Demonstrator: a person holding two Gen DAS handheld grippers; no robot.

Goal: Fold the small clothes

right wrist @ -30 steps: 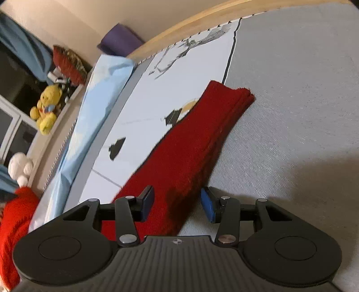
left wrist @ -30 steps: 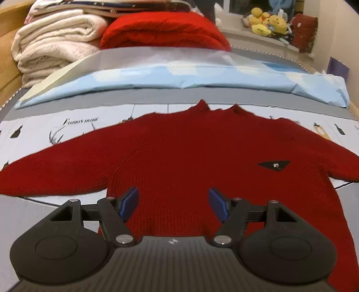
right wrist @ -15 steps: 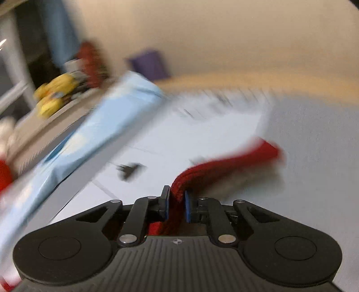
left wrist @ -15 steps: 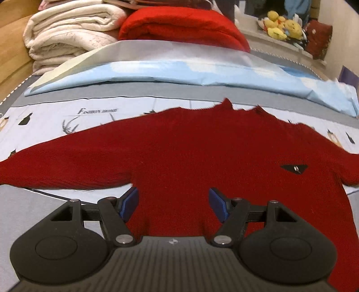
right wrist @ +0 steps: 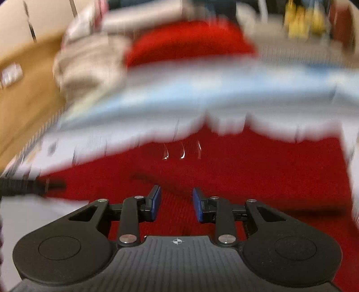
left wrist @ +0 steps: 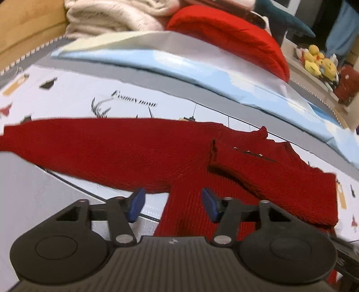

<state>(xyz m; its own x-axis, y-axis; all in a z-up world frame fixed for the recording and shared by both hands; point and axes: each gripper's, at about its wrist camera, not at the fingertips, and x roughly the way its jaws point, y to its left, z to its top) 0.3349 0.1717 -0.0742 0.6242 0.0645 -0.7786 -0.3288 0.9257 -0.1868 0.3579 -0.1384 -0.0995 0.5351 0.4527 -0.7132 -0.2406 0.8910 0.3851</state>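
Just ahead of both grippers' parted, empty fingers (left wrist: 137, 204) lies the red sweater (left wrist: 125, 152); its right sleeve (left wrist: 264, 168) folded inward

Bed (left wrist: 33, 191) carries a white printed sheet (left wrist: 67, 96) over grey cover. Red sweater (left wrist: 134, 152) lies flat on it, one sleeve folded across the chest. Pale blue bedding (left wrist: 157, 60), cream blankets (left wrist: 107, 20) and apparently a red quilt (left wrist: 224, 33) rest at the far end.

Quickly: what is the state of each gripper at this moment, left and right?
Left gripper: open, holding nothing, above the red sweater.
Right gripper: open, holding nothing, over the red sweater; the view is blurred.
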